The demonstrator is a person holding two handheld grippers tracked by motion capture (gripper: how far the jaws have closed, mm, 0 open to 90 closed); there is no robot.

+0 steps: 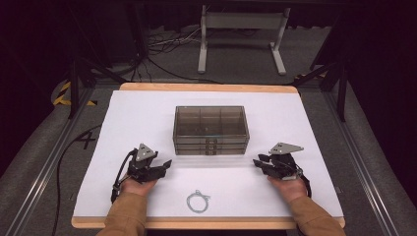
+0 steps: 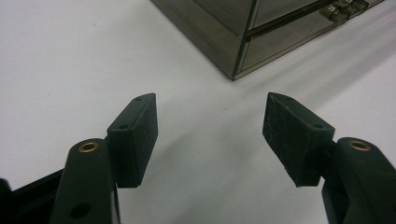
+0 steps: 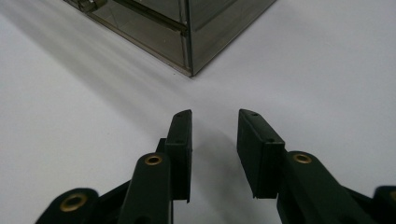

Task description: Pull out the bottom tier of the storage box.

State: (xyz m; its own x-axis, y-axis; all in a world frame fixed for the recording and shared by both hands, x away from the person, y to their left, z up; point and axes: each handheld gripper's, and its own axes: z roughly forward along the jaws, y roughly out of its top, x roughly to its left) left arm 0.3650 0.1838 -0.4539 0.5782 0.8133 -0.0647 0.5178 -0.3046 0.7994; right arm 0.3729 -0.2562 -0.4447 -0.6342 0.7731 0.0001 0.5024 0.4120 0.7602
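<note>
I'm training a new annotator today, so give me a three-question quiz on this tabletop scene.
1. True or false: the left gripper has something between its jaws.
2. Which gripper's jaws stand wider apart: A, the left gripper, or B, the right gripper?
3. What lies on the white table cover near the front edge, between the person's forearms?

Key: 1. False; both grippers are empty. 2. A. 3. A small coiled wire loop, apart from the smoked clear drawer box and both grippers.
</note>
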